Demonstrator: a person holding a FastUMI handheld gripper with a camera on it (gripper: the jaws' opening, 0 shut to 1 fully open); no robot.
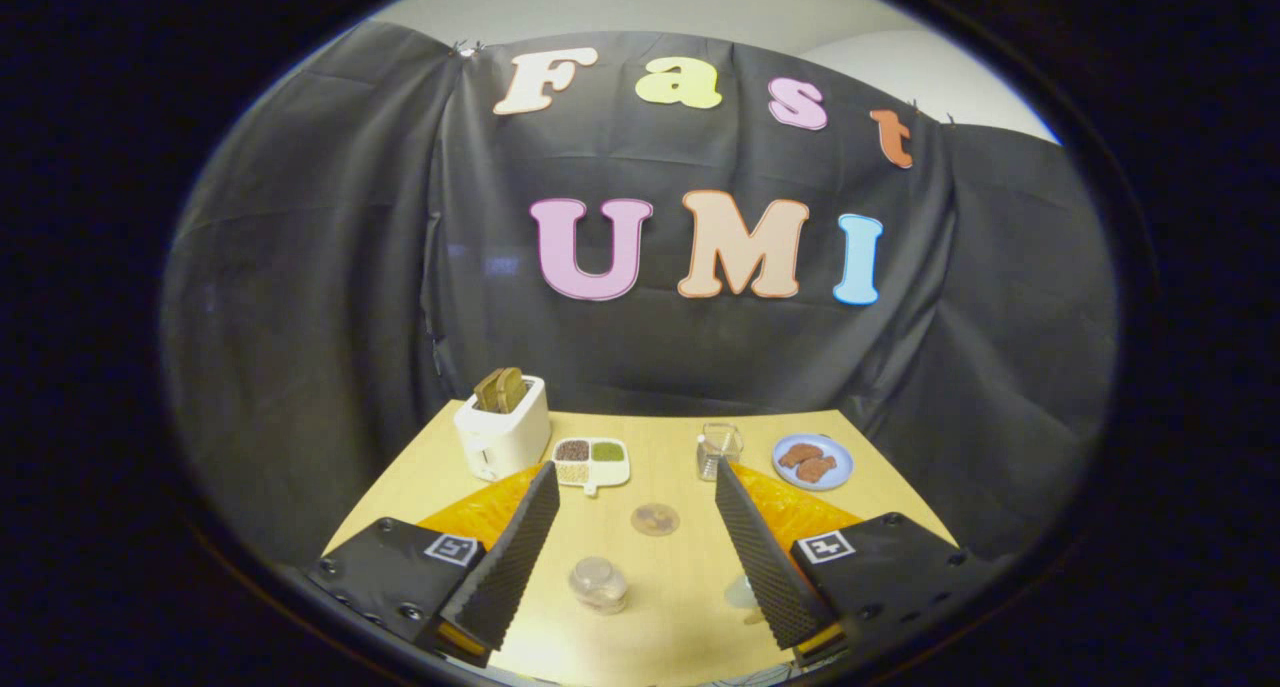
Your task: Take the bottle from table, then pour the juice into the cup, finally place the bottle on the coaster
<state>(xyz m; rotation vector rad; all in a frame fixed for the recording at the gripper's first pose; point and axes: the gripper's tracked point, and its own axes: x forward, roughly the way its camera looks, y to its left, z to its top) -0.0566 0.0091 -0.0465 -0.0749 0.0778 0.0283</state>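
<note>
Tongs (pixel 636 492) spread wide and empty, bottle (pixel 598 583) between fingers, coaster (pixel 655 519) ahead, cup (pixel 718 450) beyond

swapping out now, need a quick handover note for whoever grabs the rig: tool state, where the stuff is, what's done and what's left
Tool: open, fingers wide apart, holding nothing, raised above the table.
Bottle: upright on the table between the fingers, untouched.
Coaster: on the table just beyond the bottle, bare.
Cup: clear, farther back by the tip of the right finger, next to the blue plate.
Toaster and snack tray stand at the back left.
Done: nothing yet.
Left: grasp the bottle, pour into the cup, set the bottle on the coaster.
</note>
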